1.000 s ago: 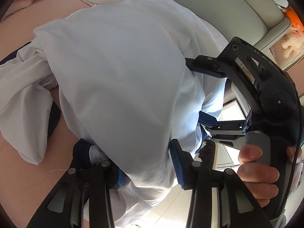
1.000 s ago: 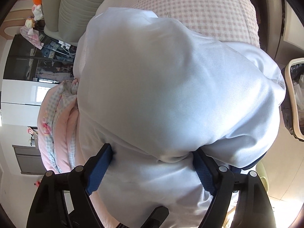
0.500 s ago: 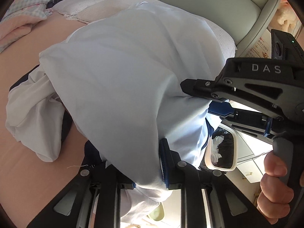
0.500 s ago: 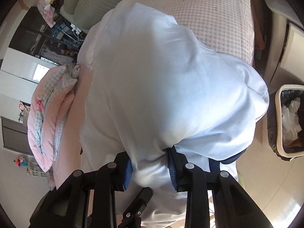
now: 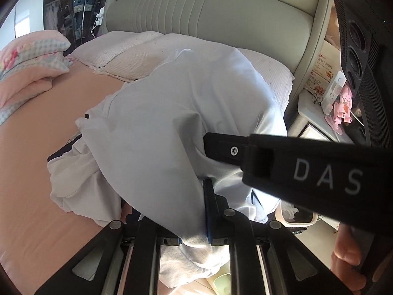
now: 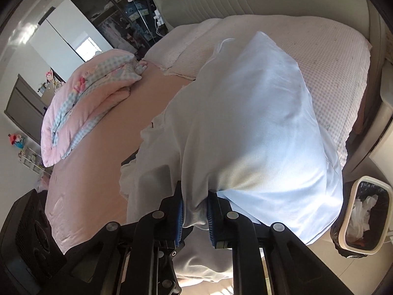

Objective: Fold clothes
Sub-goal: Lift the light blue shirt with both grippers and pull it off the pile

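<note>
Over pink bed (image 6: pixel 103 147), white garment (image 6: pixel 258 127) pinched between both grippers' pads.

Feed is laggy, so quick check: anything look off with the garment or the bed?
Nothing damaged or spilled. The white garment hangs bunched from both grippers, and its lower part trails crumpled on the bed.

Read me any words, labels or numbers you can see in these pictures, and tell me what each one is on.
"DAS": white letters on the black body of the right gripper, which crosses the left wrist view.
Box beside the headboard: red logo and printed lines, too small and blurred to read.
Right wrist view: no readable text.
</note>
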Tool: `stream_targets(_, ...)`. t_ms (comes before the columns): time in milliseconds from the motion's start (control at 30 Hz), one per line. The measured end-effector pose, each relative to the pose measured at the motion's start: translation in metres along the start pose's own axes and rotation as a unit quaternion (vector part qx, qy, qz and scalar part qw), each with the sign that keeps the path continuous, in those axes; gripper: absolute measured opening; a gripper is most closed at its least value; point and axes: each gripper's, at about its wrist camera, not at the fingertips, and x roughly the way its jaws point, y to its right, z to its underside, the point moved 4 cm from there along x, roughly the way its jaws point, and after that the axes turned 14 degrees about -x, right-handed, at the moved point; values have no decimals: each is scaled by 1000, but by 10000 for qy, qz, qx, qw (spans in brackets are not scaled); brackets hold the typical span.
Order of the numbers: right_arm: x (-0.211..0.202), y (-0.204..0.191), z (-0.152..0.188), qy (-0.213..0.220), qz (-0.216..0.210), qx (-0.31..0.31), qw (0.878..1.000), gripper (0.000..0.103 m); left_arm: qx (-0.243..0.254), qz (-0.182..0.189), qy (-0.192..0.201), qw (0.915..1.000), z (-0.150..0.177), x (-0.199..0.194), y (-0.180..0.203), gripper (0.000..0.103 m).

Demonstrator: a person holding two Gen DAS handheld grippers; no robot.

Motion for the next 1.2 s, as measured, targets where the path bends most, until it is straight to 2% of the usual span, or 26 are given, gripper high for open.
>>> stream_targets(133, -3, -16, -4, 172, -284, -111, 9994, 15, -228, 114, 75, 9996, -7, -9, -13, 10)
stream_targets(300, -6, -35, -8, 369, -402, -310, 9980, 15, -354, 127, 343, 9987, -12, -29, -13, 10)
stream_targets(533, -15, -71, -19, 649, -433, -933, 9926, 15, -547, 156, 732, 9957, -23, -54, -25, 10)
stream_targets(867, -44, -127, -36, 1189, -707, -1594, 9775, 15, -555, -264, 1511, 9866, -43, -104, -38, 10)
stream_targets(1000, -50, -156, -41, 1275, -981, -1795, 9705, 16, -746, -433, 1797, 9799, -47, -130, -55, 10)
stream_targets(1200, -50, -204, -42, 1309, -1436, -2142, 9573, 16, -1040, -746, 2008, 9712, -42, -160, -90, 10)
